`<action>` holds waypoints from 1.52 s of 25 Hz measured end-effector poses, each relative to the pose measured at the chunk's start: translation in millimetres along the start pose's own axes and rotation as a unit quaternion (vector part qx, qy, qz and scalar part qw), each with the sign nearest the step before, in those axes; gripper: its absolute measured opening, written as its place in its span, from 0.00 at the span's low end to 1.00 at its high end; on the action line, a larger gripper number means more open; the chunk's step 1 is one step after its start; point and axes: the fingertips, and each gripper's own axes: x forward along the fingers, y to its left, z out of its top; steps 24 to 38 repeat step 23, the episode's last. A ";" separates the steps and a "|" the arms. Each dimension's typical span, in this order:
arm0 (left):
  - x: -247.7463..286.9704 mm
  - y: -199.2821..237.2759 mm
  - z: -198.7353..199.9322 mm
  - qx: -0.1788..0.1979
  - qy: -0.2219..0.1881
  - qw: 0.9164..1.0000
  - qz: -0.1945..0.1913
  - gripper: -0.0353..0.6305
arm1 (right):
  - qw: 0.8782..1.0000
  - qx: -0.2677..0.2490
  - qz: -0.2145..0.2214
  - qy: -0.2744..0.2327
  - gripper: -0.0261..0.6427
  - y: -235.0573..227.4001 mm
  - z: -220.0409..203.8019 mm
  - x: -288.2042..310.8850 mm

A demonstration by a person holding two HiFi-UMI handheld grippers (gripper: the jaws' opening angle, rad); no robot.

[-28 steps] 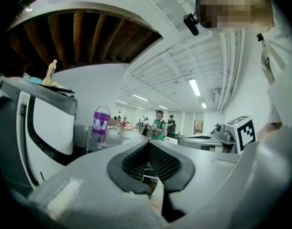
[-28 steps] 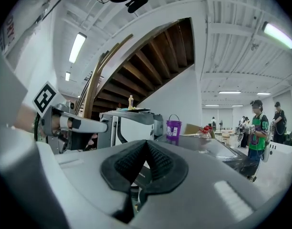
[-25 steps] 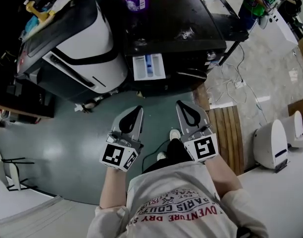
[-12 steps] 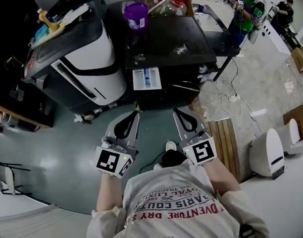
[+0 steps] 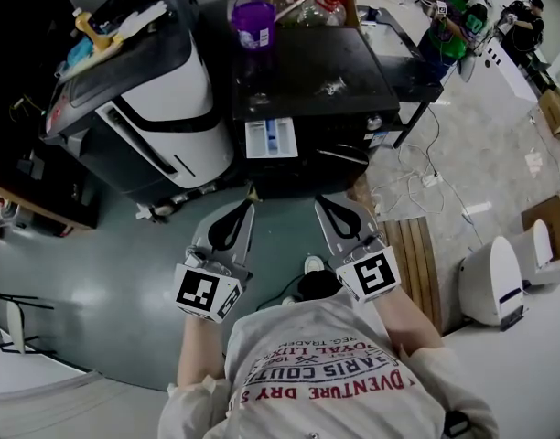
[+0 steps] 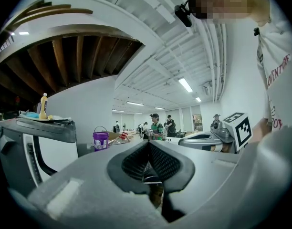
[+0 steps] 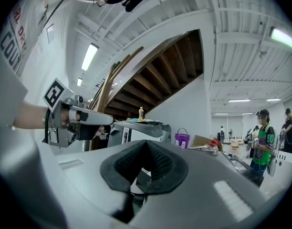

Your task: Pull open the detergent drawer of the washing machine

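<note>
Hovering before the detergent drawer (image 5: 270, 138), left claw (image 5: 250, 207) and right claw (image 5: 320, 201) closed, empty.

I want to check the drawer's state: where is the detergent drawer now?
In the head view, the detergent drawer sticks out of the front of the washing machine, left of centre, below the purple bucket.

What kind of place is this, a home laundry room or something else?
Probably a large workshop or test hall, not a home. A dark washing machine and a second appliance stand on an open floor, other people stand in the background, and loose cables lie on the floor.
</note>
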 end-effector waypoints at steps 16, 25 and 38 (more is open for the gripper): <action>-2.9 -3.2 -7.9 0.000 0.003 1.000 -0.001 0.05 | 1.000 0.010 -0.012 -0.003 0.04 4.7 0.1 -5.1; -5.4 -3.1 -3.7 0.000 0.008 1.000 -0.002 0.05 | 1.000 0.010 -0.011 -0.005 0.04 9.7 2.3 -4.7; -5.4 -3.1 -3.7 0.000 0.008 1.000 -0.002 0.05 | 1.000 0.010 -0.011 -0.005 0.04 9.7 2.3 -4.7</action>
